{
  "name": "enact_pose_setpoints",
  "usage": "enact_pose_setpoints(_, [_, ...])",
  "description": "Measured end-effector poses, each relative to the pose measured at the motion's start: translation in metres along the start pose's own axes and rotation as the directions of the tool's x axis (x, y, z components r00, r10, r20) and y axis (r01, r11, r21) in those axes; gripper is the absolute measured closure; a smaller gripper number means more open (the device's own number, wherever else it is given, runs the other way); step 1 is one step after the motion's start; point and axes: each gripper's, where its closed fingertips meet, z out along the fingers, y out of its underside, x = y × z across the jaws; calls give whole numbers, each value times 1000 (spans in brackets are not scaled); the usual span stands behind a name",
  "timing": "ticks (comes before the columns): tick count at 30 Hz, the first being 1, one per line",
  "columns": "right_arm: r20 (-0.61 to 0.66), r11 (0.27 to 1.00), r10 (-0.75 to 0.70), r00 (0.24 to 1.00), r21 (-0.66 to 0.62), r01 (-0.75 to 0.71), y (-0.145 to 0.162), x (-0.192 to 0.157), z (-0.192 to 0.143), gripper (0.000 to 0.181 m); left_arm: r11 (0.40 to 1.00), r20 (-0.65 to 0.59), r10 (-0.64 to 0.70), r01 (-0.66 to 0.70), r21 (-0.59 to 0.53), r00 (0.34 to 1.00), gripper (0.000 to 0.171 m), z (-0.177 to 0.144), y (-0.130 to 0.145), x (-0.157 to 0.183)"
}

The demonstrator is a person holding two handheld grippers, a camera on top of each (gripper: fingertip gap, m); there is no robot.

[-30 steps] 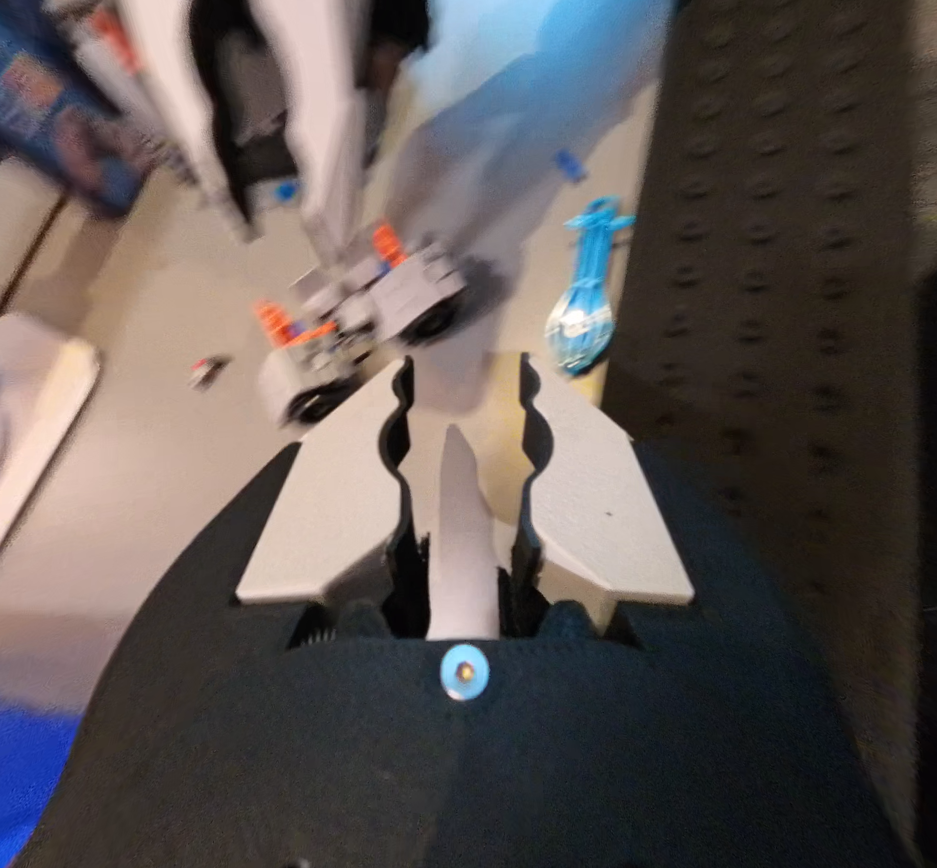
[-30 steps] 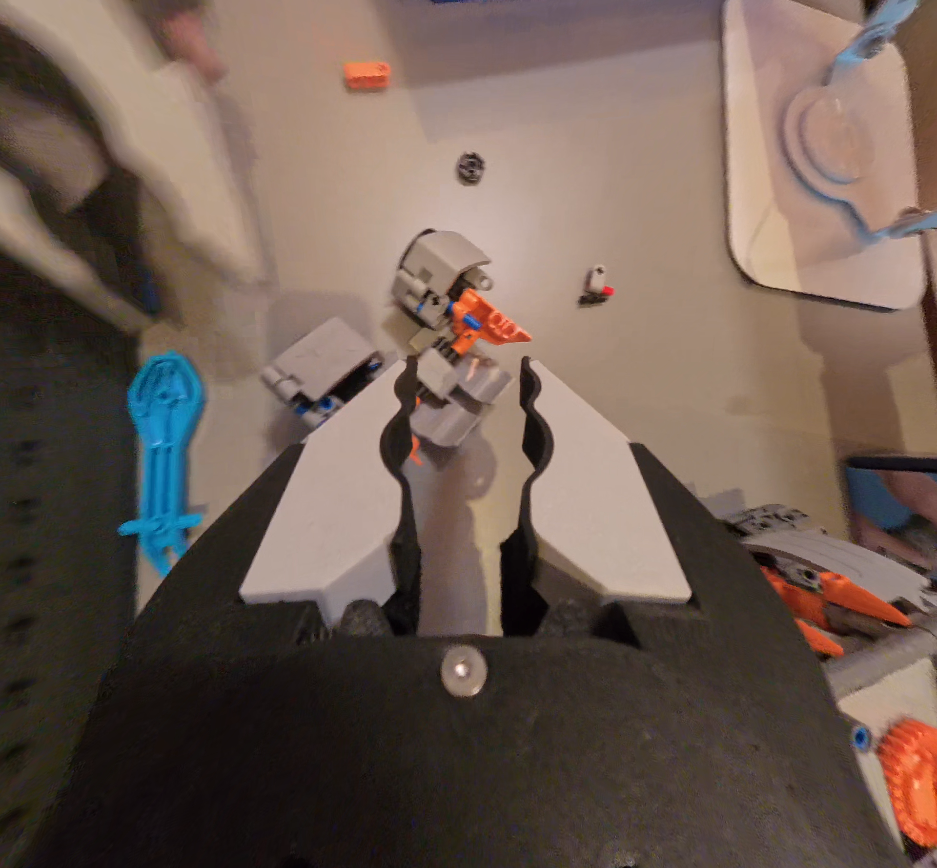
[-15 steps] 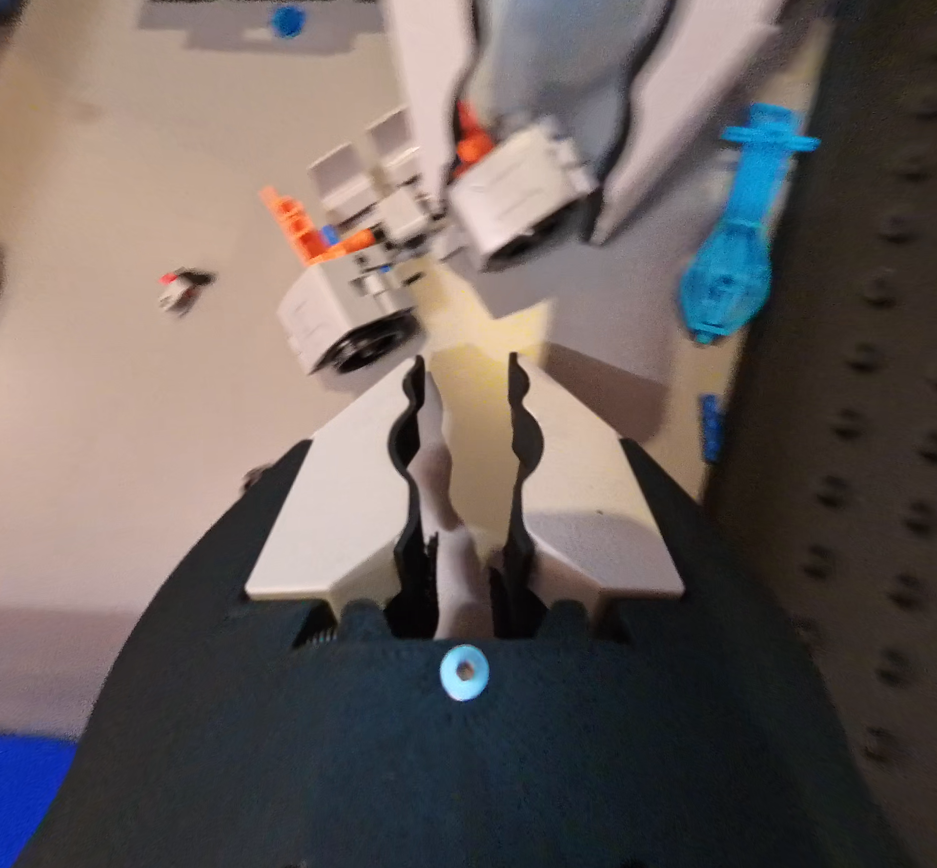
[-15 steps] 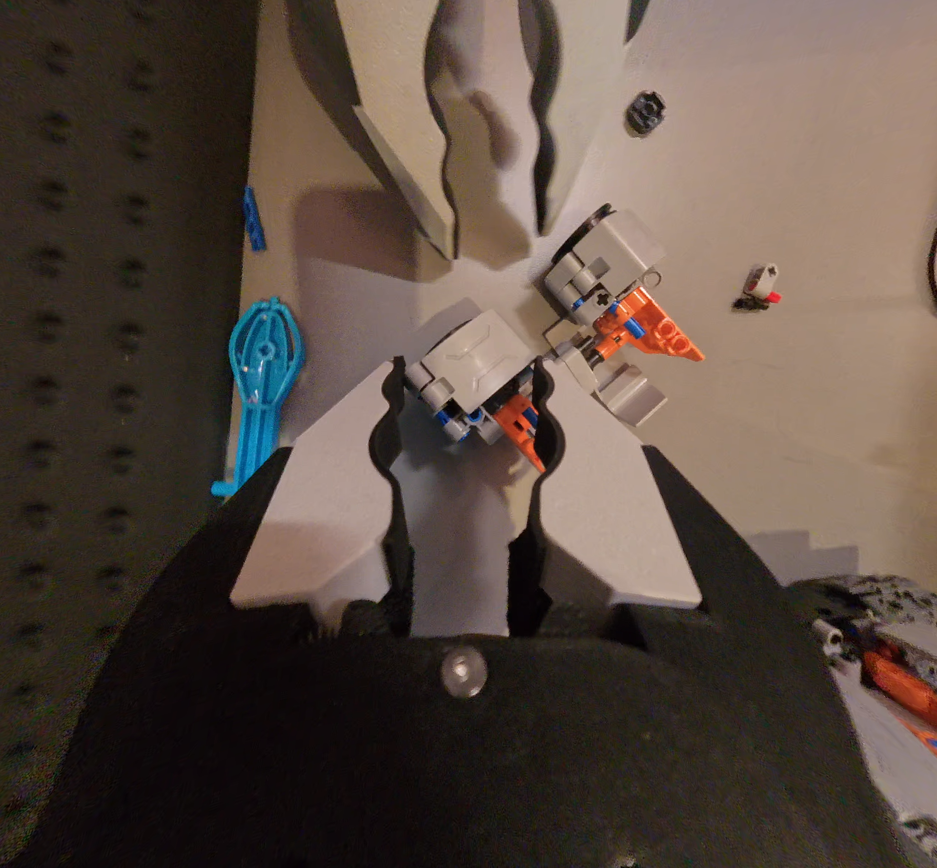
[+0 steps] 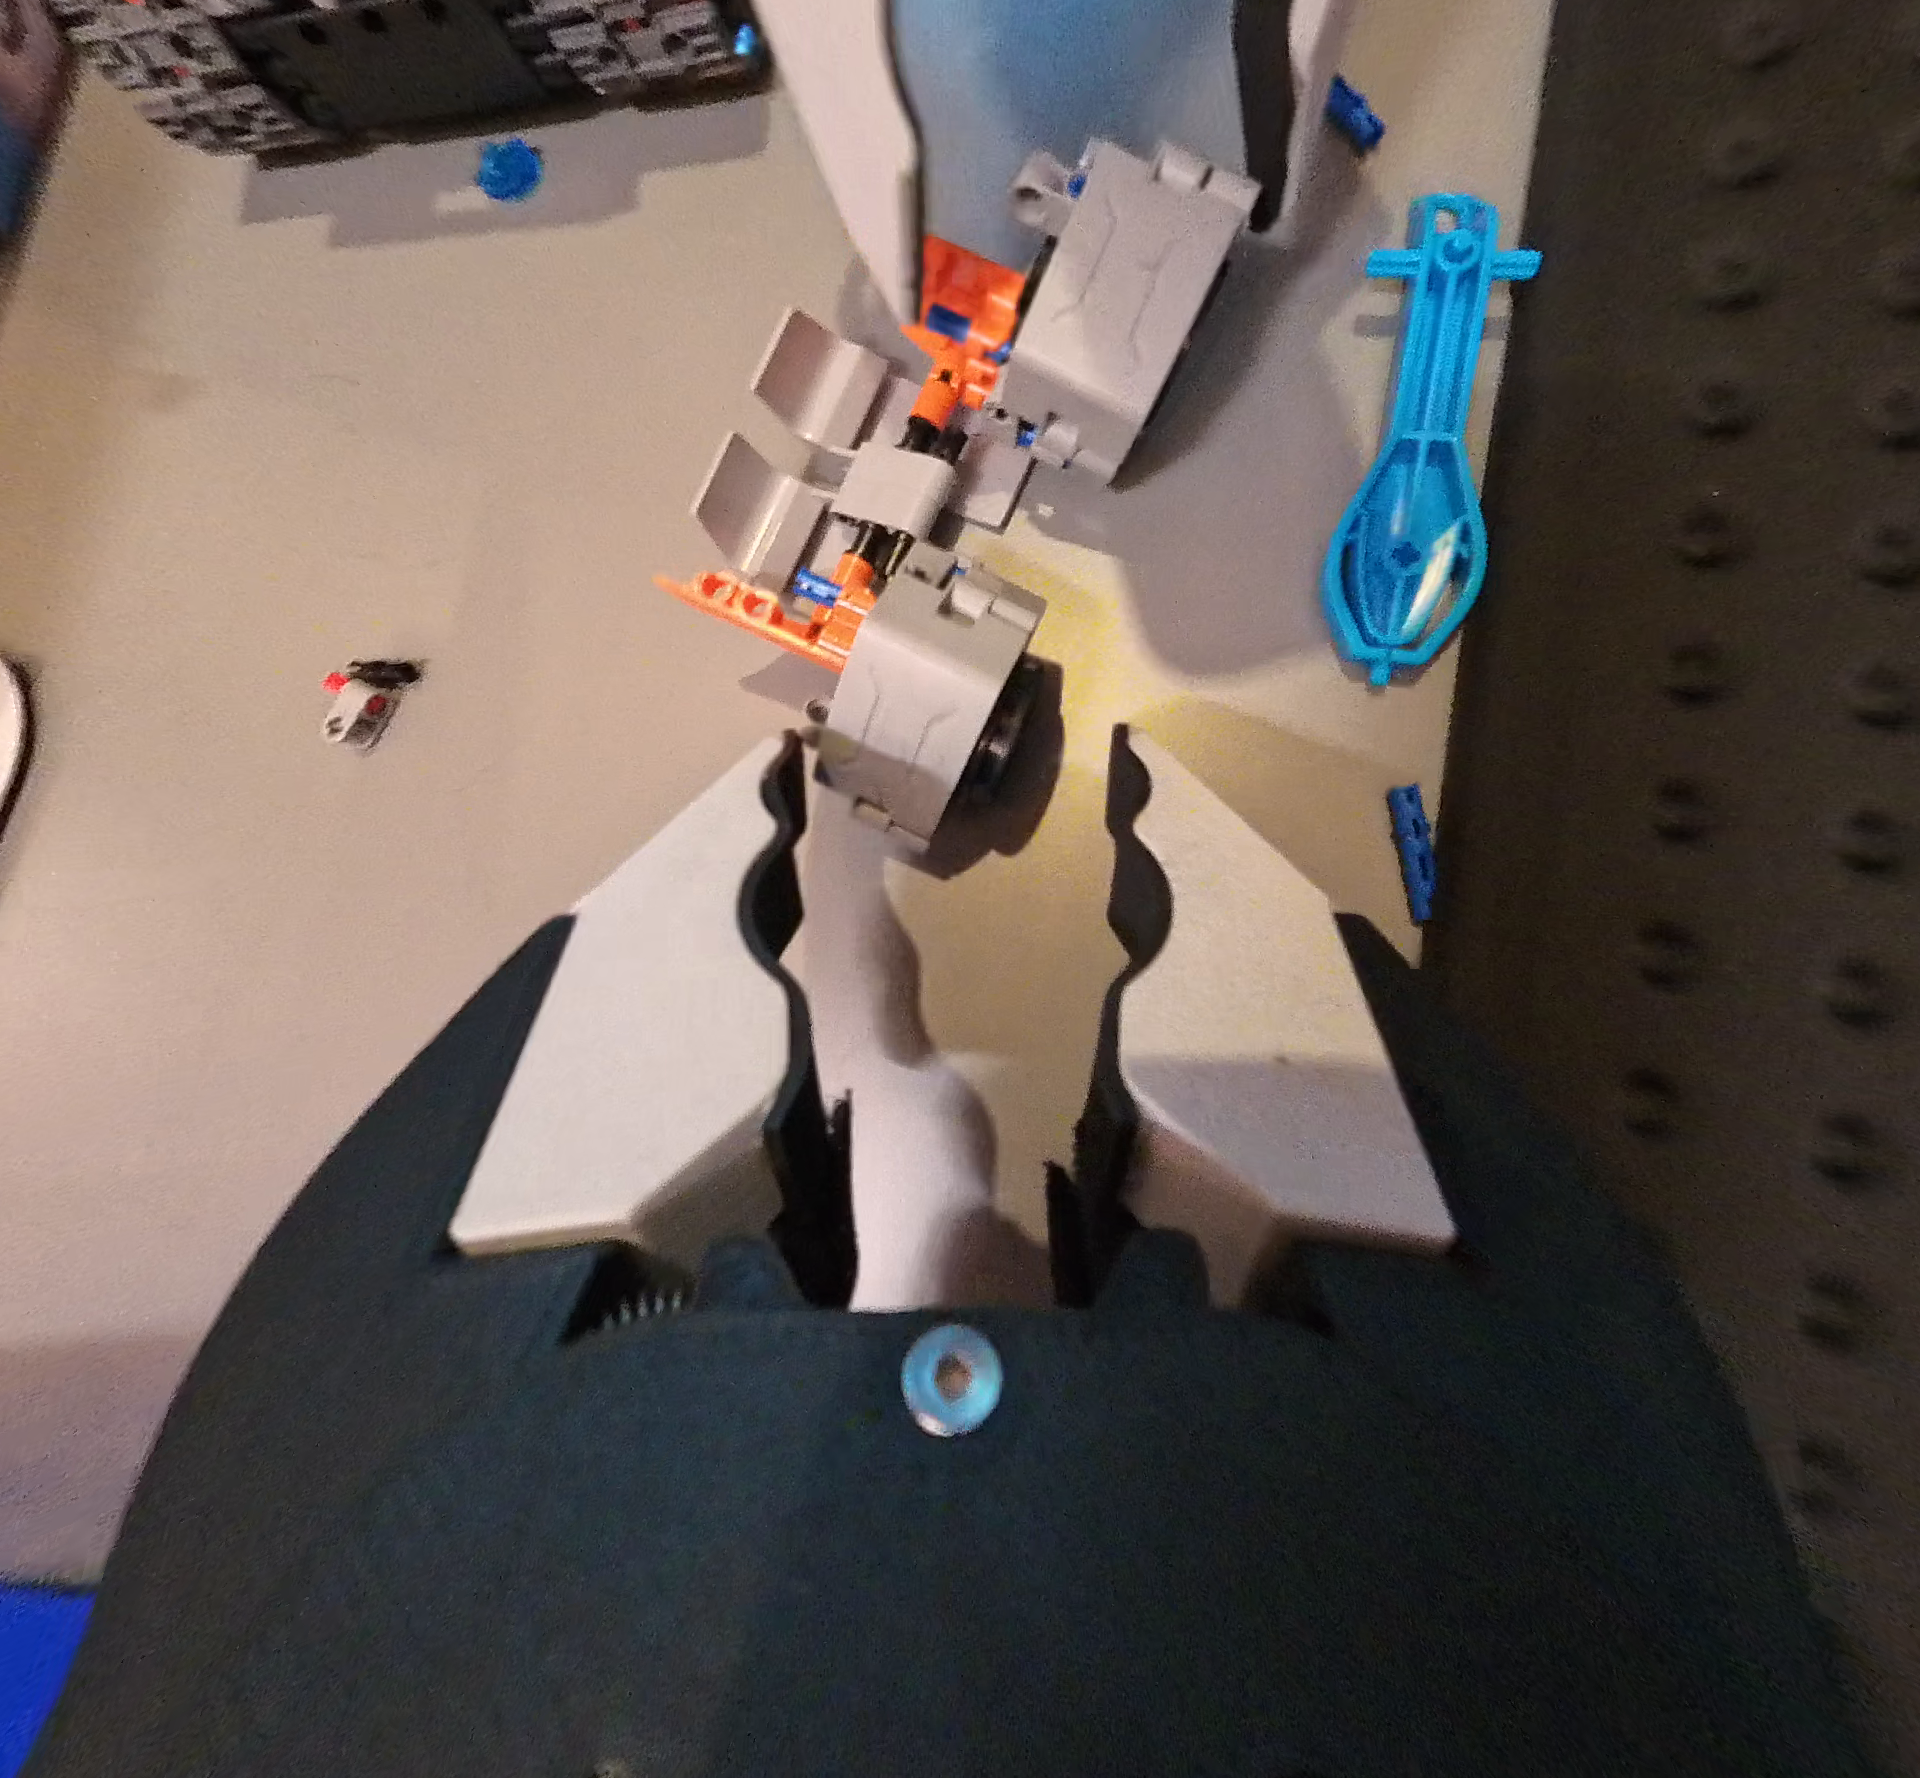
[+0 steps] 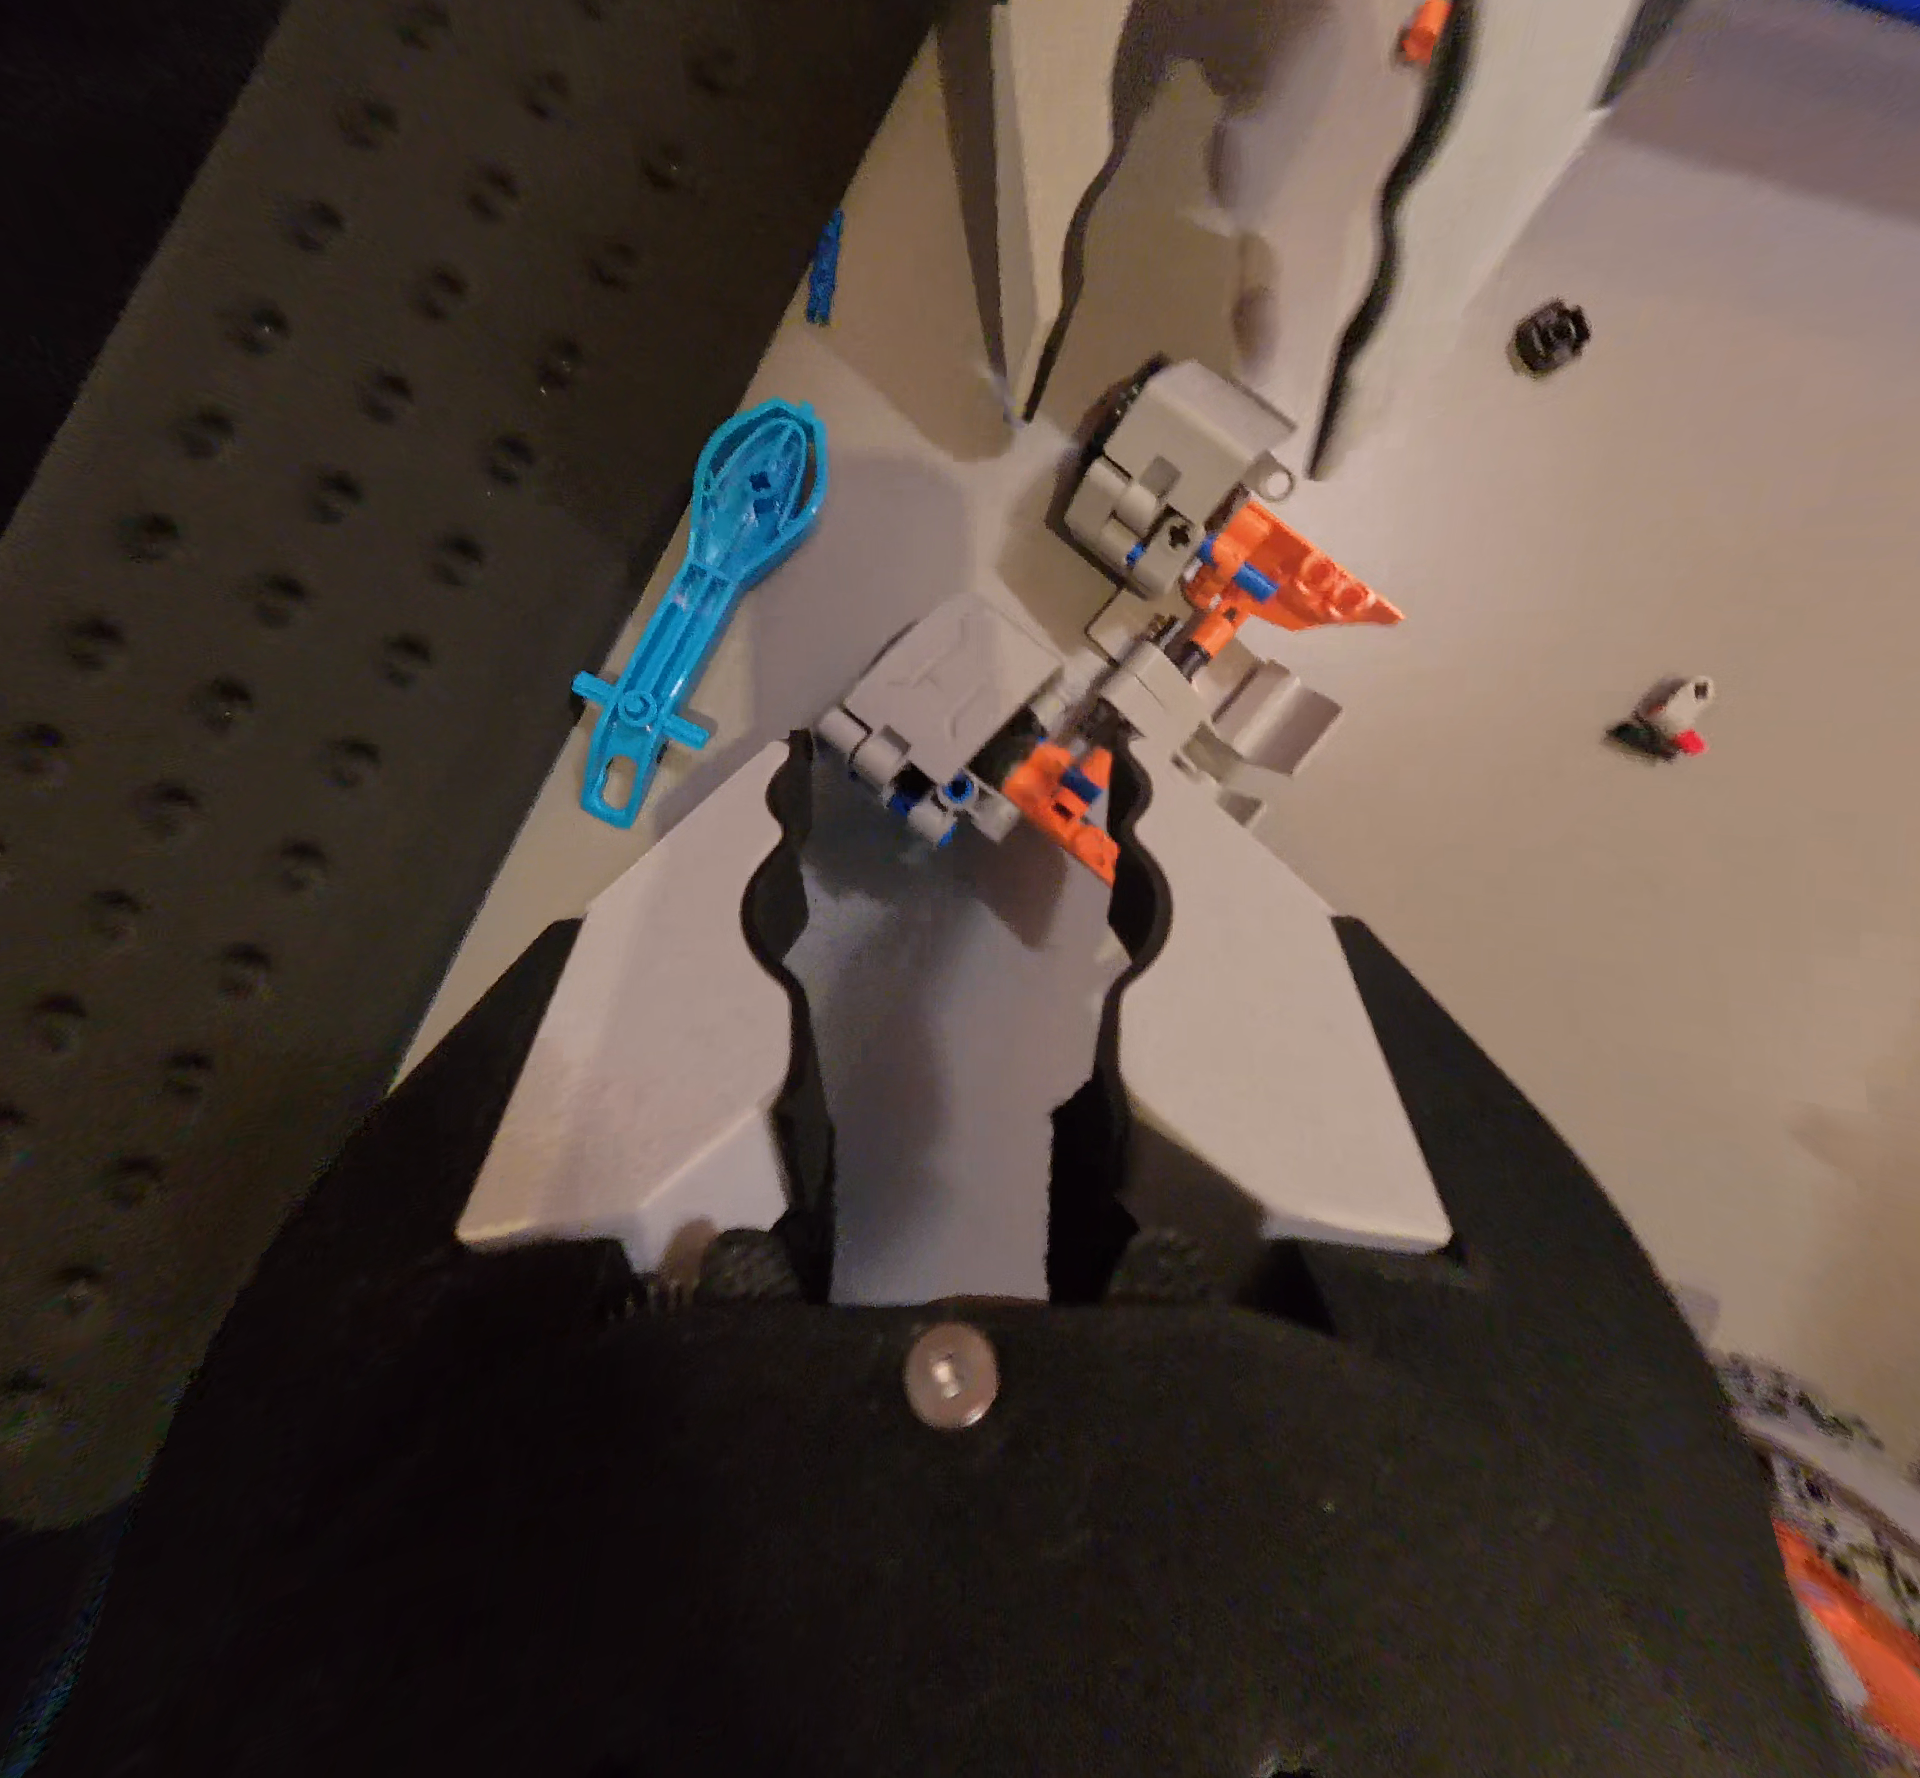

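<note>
A grey and orange brick assembly [image 5: 914,492] lies on the beige table, with a grey wheel-arch block at each end. My left gripper [image 5: 951,752] is open, and its fingertips flank the near block [image 5: 925,710] without closing on it. My right gripper [image 6: 961,762] is open, and its tips sit on either side of the other grey block [image 6: 945,689] and an orange wedge [image 6: 1060,783]. Each gripper shows at the top of the other's view, the right one [image 5: 1081,201] and the left one [image 6: 1169,440], facing in from opposite ends.
A black studded mat [image 5: 1714,585] borders the table, with a blue see-through paddle piece [image 5: 1408,523] beside it. Loose bits lie around: a small grey-red piece [image 5: 364,694], a blue stud [image 5: 509,168], a black round piece [image 6: 1548,336]. A dark grey model [image 5: 395,14] stands at the back. My right fingertips sit around 8 centimetres from my left ones.
Both grippers have closed in on the assembly from opposite ends. My left jaws narrowed, then opened wider. The assembly has turned a little on the table.
</note>
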Motion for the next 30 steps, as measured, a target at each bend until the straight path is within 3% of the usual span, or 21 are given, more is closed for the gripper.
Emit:
enact_pose_setpoints(3, [-18, 998, 54, 998, -11, -55, 6, 8, -10, 123, 1000, 30, -3, 3, -20, 1000, 132, 5, 1, -6])
enact_pose_setpoints(12, [-40, 988, 116, 992, -93, -120, 20, 11, -11, 116, 998, 91, -68, 69, -13, 994, 133, 2, 1, 0])
enact_pose_setpoints(16, [-44, 984, 147, 988, -96, -150, 22, 12, -20, 114, 999, 165, 27, -22, -30, 986, 134, 1, 0, 1])
enact_pose_setpoints(23, [-53, 984, 135, 989, -114, -140, 24, 12, -25, 114, 978, 344, 205, -182, -99, 916, 134, -7, -5, -2])
enact_pose_setpoints(30, [-67, 984, 137, 988, -104, -144, 24, 16, -23, 114, 985, 359, 158, -123, -118, 920, 134, -8, 4, -4])
